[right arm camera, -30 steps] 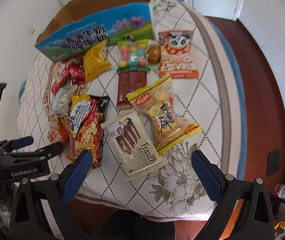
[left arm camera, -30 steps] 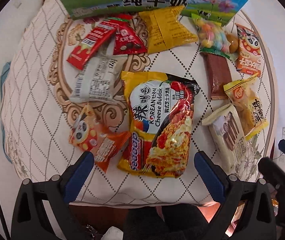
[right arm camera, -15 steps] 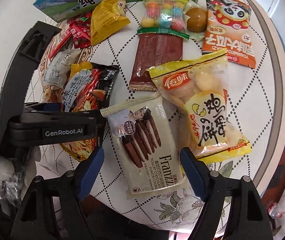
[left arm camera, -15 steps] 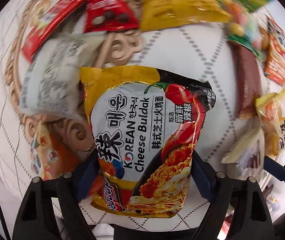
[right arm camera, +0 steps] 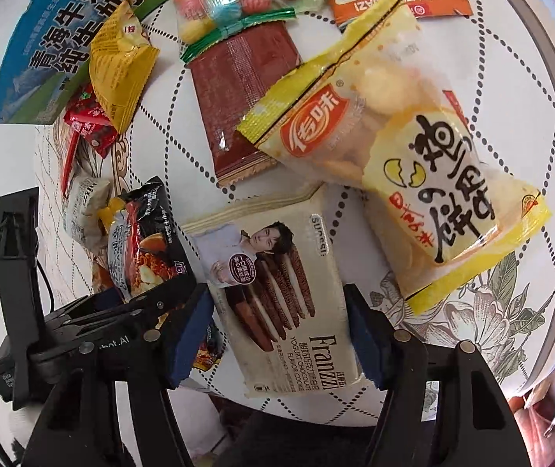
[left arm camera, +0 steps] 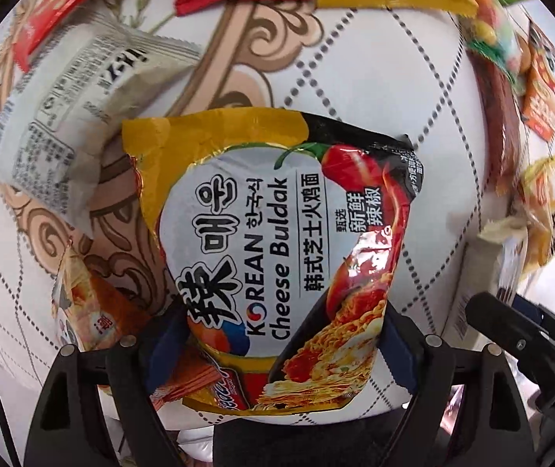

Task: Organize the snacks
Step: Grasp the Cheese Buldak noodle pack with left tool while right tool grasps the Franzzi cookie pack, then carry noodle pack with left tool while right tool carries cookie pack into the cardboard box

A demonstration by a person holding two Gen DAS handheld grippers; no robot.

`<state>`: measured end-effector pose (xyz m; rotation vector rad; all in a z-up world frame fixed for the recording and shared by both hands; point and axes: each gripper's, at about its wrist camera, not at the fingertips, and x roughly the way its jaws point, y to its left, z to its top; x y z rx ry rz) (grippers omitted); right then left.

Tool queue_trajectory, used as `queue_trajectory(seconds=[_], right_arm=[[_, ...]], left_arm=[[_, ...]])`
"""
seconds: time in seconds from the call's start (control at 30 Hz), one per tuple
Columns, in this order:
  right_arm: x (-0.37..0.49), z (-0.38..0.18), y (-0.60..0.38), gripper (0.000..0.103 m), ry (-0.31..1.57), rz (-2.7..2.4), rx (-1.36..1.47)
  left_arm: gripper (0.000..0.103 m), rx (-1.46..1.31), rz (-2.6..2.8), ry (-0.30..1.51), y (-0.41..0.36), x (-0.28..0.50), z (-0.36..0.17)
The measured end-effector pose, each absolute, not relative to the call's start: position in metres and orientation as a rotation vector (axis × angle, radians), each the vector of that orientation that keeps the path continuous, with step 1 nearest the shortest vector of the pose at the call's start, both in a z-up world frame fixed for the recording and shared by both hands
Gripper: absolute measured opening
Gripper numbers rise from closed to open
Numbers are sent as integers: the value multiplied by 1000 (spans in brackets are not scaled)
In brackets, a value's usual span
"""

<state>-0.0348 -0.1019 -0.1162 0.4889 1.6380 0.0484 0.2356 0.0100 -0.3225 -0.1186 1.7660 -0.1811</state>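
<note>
Quilted tablecloth (left arm camera: 374, 89) under glossy crinkled noodle packet (left arm camera: 277, 257), flat biscuit pack (right arm camera: 277, 303).

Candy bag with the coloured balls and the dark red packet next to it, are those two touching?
Touching. The right wrist view shows the candy bag with its green sealed edge lying over the top end of the dark red packet.

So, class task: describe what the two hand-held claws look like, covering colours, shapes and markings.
Both are black plastic frames with silver rivets and dark blue pads on two fingers. The left claw, seen from the right claw, bears white lettering ending "bot.AI" and trails a thin black cable.
</note>
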Motion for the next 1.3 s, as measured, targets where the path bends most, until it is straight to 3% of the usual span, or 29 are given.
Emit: queue_trajectory(seconds=[0.17, 0.3, 0.43, 1.0, 1.3], right_arm=[[-37, -97, -80, 72, 1654, 21, 360], [-39, -114, -57, 72, 1663, -40, 289], [-46, -121, -37, 66, 1637, -71, 219], [-78, -34, -19, 62, 1494, 60, 256], [-48, -90, -47, 64, 1570, 18, 187]], left_arm=[[87, -159, -220, 1741, 37, 233, -315], [86, -150, -206, 1689, 50, 220, -300], [86, -120, -171, 1654, 46, 197, -270], [86, -134, -136, 1530, 71, 163, -148], [86, -209, -118, 1684, 68, 186, -204]])
